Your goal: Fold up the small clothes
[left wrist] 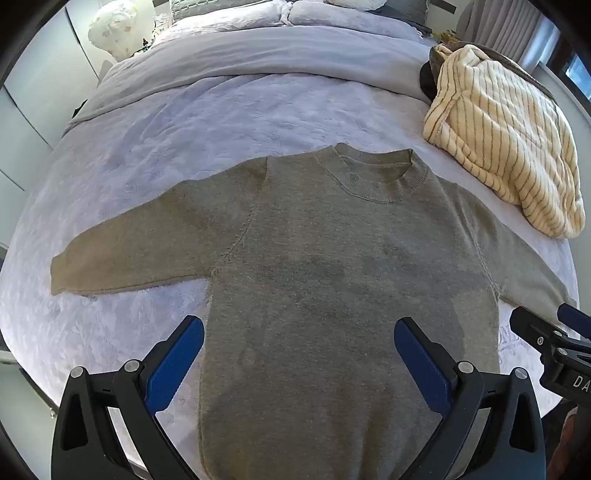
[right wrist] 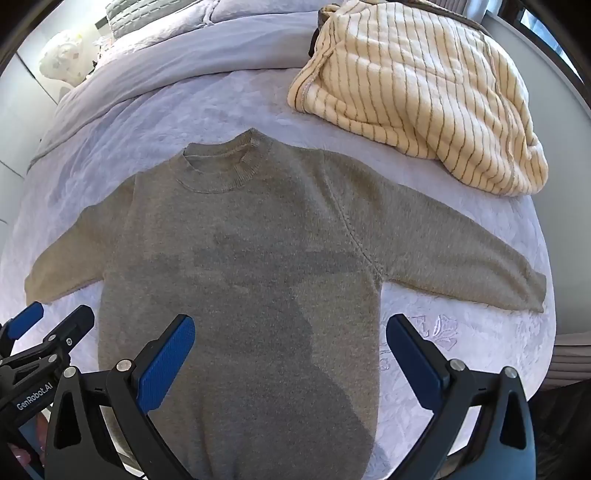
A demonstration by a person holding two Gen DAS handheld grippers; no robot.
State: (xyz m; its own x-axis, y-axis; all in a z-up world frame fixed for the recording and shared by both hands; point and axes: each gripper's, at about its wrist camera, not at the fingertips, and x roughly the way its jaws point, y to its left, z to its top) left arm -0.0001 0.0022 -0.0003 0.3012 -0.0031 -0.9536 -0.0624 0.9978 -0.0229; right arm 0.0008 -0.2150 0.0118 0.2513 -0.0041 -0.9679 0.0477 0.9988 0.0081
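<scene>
The left gripper (left wrist: 299,354) stood with its two blue-padded fingers (left wrist: 173,365) spread wide at the bottom of the left wrist view, holding nothing; the lower body of the sweater showed in the gap between them. The right gripper (right wrist: 291,354) was likewise wide open and empty at the bottom of the right wrist view, its two fingers (right wrist: 166,362) framing the same lower body. Each gripper's tips also poked into the other's view: the right one at the lower right edge of the left view, the left one at the lower left edge of the right view.

One grey sweater (left wrist: 332,277) lay flat and face up across the centre of both frames, neck toward the top, its two sleeves spread out to either side. It rested on a pale lilac bedspread (left wrist: 147,140). One cream striped garment (left wrist: 498,140) lay bunched in the upper right of the frame, apart from the sweater, with something dark tucked under it. One white lumpy object (left wrist: 110,26) sat blurred in the upper left corner, beside the bed.
</scene>
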